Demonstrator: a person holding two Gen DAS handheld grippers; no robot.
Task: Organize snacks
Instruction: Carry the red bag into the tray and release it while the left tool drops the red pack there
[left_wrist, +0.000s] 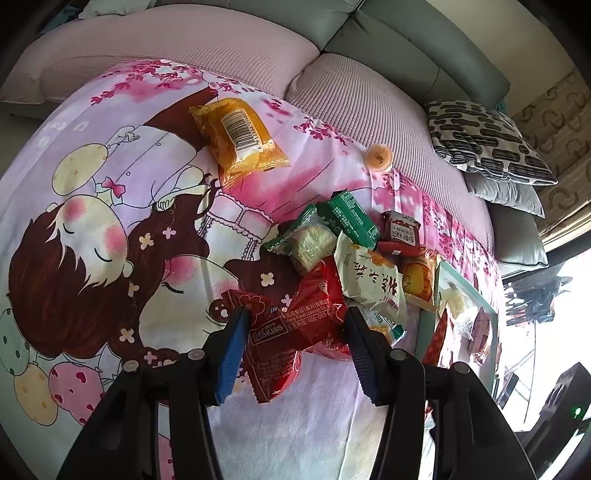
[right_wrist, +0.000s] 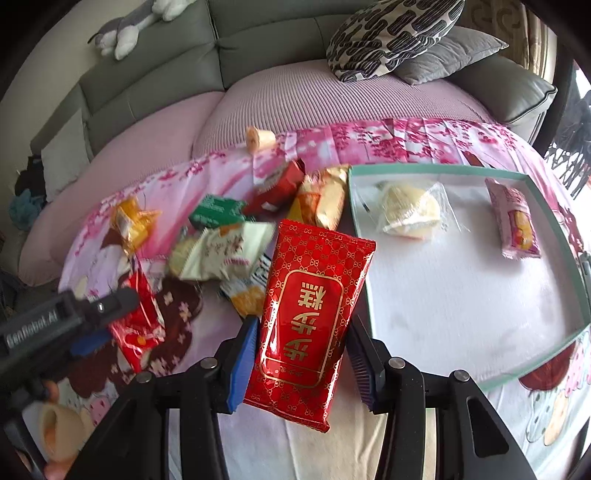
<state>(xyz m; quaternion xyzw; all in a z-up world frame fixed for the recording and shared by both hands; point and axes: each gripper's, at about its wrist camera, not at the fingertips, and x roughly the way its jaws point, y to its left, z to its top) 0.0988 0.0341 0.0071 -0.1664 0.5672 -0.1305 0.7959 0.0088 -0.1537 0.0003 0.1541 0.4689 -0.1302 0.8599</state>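
2 red packets (right_wrist: 312, 328) between fingers (right_wrist: 242, 354)

Glossy foil red packet (right_wrist: 310, 325), printed cloth sheet (right_wrist: 388, 147)

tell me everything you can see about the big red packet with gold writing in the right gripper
The big red packet is a flat, glossy foil pouch with a gold lattice pattern, a rounded gold frame enclosing gold Chinese characters, and crimped ends. It looks sealed and unopened. It stands lengthwise between the right gripper fingers, which flank its lower half, tilted slightly, just left of the teal-rimmed tray.
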